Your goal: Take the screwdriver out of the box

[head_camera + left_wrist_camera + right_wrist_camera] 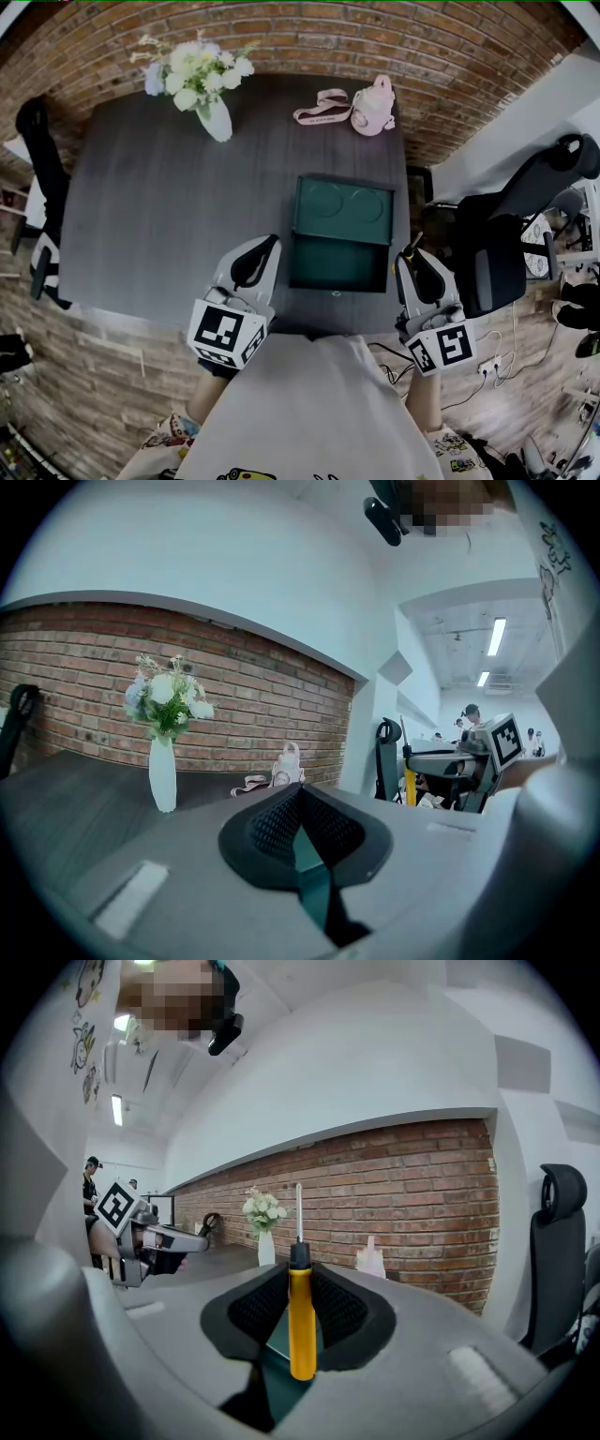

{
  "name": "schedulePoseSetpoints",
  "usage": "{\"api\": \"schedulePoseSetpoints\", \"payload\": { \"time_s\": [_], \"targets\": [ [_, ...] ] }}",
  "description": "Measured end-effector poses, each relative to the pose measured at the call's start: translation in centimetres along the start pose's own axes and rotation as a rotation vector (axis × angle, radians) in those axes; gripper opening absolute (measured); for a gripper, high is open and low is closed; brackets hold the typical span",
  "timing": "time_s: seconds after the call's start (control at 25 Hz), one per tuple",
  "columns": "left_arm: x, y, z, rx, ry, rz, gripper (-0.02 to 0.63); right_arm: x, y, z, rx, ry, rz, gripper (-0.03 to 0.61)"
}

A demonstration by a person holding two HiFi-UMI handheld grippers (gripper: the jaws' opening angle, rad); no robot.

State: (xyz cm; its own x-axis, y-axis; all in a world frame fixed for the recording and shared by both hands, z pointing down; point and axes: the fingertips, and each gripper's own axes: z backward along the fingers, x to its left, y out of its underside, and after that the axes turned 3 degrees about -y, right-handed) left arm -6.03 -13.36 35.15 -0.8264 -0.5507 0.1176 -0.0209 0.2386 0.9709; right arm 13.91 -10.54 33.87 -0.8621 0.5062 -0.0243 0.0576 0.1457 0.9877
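While right gripper (300,1288) clamps yellow-handled steel screwdriver (301,1321) upright, green rectangular box (342,214) ahead-left of it looks empty | left gripper (300,803) closed on nothing | removal judged done.

Even indoor light, strong fisheye curvature, dark vignetted corners

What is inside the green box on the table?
Only the bare green bottom of the box shows; nothing lies in it. Its lid is open on the far side. The screwdriver is out, held in the right gripper. The strip just behind the near wall is hidden.
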Motion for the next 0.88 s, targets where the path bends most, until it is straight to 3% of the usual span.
{"api": "schedulePoseSetpoints", "payload": {
  "time_s": [0.88],
  "targets": [
    [-0.07, -0.03, 0.10, 0.004, -0.011, 0.001, -0.002, 0.15, 0.66, -0.15, 0.023, -0.016, -0.005, 0.080]
  ]
}}
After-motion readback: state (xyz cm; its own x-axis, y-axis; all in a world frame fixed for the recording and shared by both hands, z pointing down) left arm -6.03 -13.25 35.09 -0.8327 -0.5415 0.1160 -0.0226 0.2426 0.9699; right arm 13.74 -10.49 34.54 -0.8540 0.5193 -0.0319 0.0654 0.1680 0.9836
